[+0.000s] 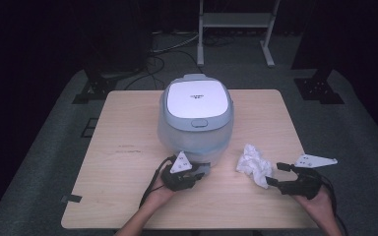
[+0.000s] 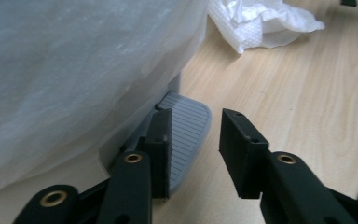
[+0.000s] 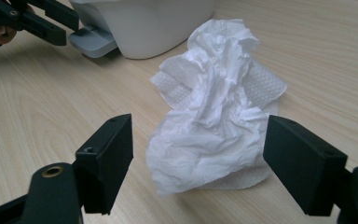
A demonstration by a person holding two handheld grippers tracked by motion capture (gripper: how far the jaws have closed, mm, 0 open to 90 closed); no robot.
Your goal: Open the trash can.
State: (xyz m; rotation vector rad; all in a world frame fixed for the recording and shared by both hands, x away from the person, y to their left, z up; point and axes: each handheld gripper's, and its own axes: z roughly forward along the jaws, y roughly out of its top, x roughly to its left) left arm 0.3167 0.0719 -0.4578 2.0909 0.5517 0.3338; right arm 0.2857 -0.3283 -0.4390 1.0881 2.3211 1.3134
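A white rice cooker (image 1: 196, 115) stands at the centre of the tabletop (image 1: 123, 162), lid closed. A crumpled paper towel (image 1: 252, 164) lies on the tabletop just to the right of the cooker's base, near the front edge.

The right tool (image 1: 279, 174) sits directly behind the paper towel, jaws spread wide. In the right gripper view, the paper towel (image 3: 214, 121) lies between and just ahead of the two jaws, its long axis running away from the tool toward the cooker. The right hand is the nearer one; a short forward advance would probably bracket the towel for closing.

The left tool (image 1: 200, 174) rests low at the front of the cooker's base, jaws spread. In the left gripper view, one jaw lies against a grey ribbed tab (image 2: 186, 135) projecting from under the cooker; nothing is pinched.
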